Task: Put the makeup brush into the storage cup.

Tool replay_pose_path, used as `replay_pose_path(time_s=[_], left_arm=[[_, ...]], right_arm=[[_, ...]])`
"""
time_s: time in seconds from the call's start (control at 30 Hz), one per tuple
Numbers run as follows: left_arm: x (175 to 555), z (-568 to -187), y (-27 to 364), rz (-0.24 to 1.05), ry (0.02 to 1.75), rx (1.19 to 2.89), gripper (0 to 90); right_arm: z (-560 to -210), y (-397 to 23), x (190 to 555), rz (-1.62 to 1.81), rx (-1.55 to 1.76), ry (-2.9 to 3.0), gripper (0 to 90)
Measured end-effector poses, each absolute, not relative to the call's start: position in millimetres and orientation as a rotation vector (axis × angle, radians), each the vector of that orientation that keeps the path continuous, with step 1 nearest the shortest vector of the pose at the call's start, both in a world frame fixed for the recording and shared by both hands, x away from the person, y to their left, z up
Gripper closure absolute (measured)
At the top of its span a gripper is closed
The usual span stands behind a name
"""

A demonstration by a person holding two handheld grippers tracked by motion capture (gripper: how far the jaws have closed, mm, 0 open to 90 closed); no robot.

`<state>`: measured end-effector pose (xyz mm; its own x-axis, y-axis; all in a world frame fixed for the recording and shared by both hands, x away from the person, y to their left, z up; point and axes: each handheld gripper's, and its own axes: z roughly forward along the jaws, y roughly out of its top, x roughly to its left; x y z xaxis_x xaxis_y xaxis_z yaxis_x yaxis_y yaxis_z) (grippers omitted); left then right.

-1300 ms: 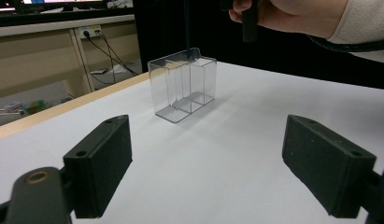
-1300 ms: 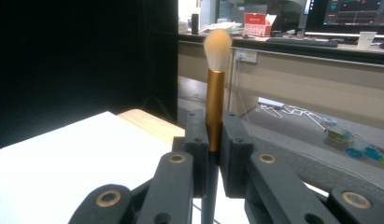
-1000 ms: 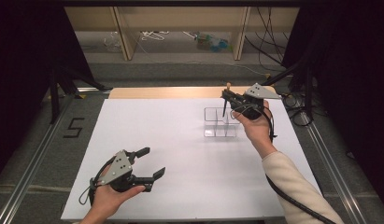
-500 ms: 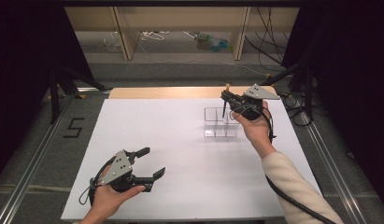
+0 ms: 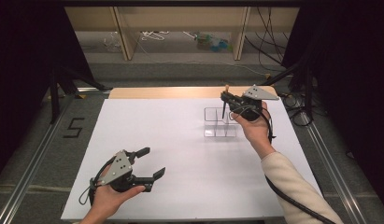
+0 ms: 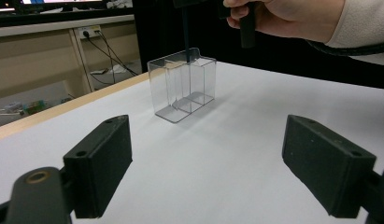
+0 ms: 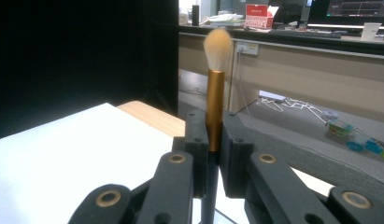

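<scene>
Pinching an upright makeup brush (image 7: 214,93), right gripper (image 5: 225,99) hovers over clear organizer (image 5: 219,123); left gripper (image 5: 150,163) jaws spread above worktop (image 5: 180,140).

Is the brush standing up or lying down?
Standing up. The right gripper pinches the brush with its bristles on top, and its dark handle points down into the clear box.

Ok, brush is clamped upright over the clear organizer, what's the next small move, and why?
Probably lower it straight down. The right hand-held gripper is shut on the brush, bristles up, and the dark handle tip hangs at the rim of the organizer, apparently over a rear compartment. The left hand-held gripper is open, away from it.
</scene>
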<state>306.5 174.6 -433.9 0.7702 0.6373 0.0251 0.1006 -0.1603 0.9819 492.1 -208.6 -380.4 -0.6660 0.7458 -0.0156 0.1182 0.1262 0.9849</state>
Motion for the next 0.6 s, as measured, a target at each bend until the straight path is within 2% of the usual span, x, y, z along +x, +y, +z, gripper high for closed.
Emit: replay_pose_path(time_s=[0.6], left_arm=[[306.3, -433.9, 174.4, 0.52, 0.591, 1.691, 15.8]], right_arm=[[-384.0, -208.4, 492.9, 1.569, 0.846, 1.904, 83.5]])
